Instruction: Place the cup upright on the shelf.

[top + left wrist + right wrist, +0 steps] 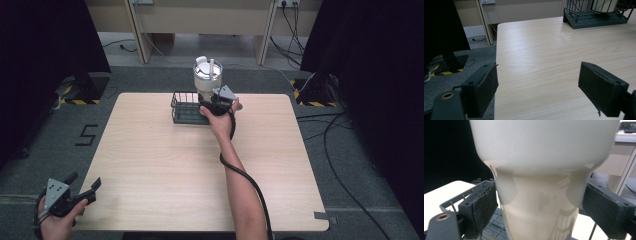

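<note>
A white tumbler (207, 77) with a lid and straw stands upright at the right end of a black wire basket (185, 112) at the table's far middle. My right gripper (212, 100) is open. Its jaws flank the tumbler's narrow lower body (539, 202); the left pad (482, 207) is almost touching it and the right pad (604, 212) stands slightly apart. The basket's rim (451, 203) shows below left. My left gripper (86, 180) is open and holds nothing, off the table's near left corner. In the left gripper view its jaws (537, 82) frame bare tabletop.
The wooden table (165, 165) is bare between the basket and its near edge. The basket (596, 18) with the tumbler's base (602, 5) lies far off in the left gripper view. Black stands, cables and hazard-taped feet (80, 95) sit on the floor around the table.
</note>
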`<state>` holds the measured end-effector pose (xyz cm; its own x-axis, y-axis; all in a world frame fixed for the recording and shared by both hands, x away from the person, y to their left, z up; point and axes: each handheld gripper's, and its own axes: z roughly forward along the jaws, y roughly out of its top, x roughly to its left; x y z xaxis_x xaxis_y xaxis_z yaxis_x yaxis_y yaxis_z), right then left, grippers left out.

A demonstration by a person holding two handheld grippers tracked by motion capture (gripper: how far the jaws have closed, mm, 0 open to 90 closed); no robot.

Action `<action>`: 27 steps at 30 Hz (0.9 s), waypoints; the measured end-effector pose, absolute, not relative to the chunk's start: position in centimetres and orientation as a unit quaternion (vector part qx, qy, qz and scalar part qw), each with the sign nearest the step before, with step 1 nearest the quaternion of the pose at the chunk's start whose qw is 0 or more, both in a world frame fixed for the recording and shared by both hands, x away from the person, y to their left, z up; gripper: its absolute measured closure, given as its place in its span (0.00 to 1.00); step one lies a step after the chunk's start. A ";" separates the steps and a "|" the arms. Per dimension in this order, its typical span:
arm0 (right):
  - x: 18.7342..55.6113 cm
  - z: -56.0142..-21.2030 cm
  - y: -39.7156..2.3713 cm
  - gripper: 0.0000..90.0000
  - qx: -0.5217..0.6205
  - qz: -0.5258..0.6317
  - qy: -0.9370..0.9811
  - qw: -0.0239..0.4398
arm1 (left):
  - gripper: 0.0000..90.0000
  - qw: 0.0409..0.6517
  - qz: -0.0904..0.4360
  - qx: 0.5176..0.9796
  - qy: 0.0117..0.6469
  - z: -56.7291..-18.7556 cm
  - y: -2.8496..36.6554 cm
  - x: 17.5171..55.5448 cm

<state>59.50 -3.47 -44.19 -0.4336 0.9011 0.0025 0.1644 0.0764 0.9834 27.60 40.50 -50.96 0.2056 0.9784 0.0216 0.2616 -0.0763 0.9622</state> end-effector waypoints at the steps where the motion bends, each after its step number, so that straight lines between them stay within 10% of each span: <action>1: 59.4 -44.2 -3.5 0.16 0.410 0.542 0.651 0.339 | 0.17 0.463 0.387 0.623 0.497 -51.0 40.5 27.6; 27: 55.4 -43.1 -7.3 0.16 0.404 0.534 0.668 0.323 | 0.17 0.461 0.388 0.624 0.498 -50.9 40.5 27.6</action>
